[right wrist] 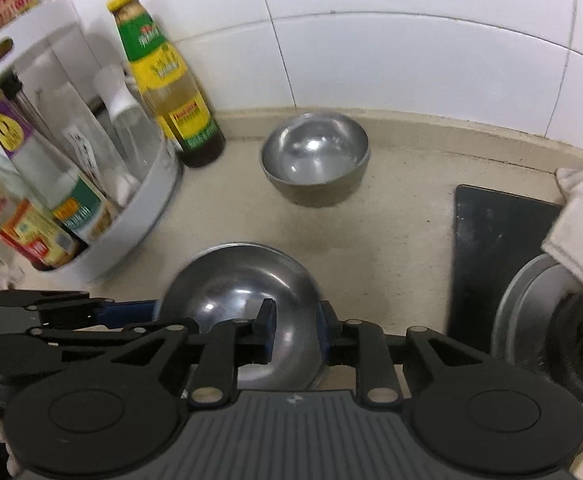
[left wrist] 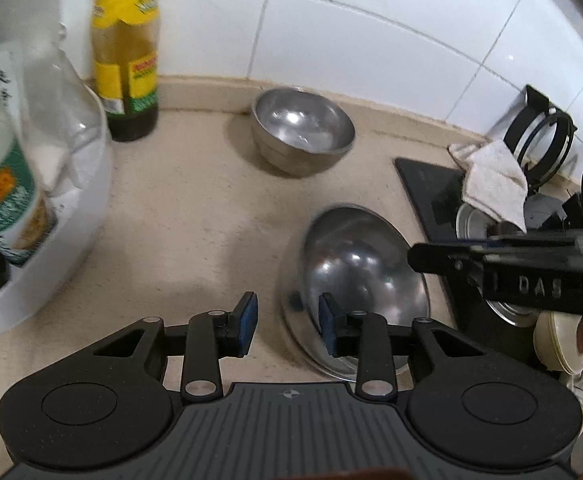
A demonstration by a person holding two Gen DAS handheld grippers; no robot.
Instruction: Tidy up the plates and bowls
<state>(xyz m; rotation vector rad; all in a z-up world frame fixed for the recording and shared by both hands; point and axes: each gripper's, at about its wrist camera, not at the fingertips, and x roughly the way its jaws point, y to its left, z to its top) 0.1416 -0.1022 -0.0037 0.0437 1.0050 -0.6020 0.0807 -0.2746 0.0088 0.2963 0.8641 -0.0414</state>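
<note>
left claw (left wrist: 287,326) | jaws apart, straddling rim | large bowl (left wrist: 355,264) on counter

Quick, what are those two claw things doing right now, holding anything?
Left gripper: open, astride the rim of the large steel bowl, not clamping.
Right gripper: open, astride the same bowl's other rim.

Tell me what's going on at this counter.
Someone is working handheld tongs, one in each hand, on the large steel bowl near the front of the counter. The left tongs straddle its left rim and the right tongs its right rim, both with jaws apart, not pinching. A smaller steel bowl stands empty by the tiled wall, untouched.
</note>
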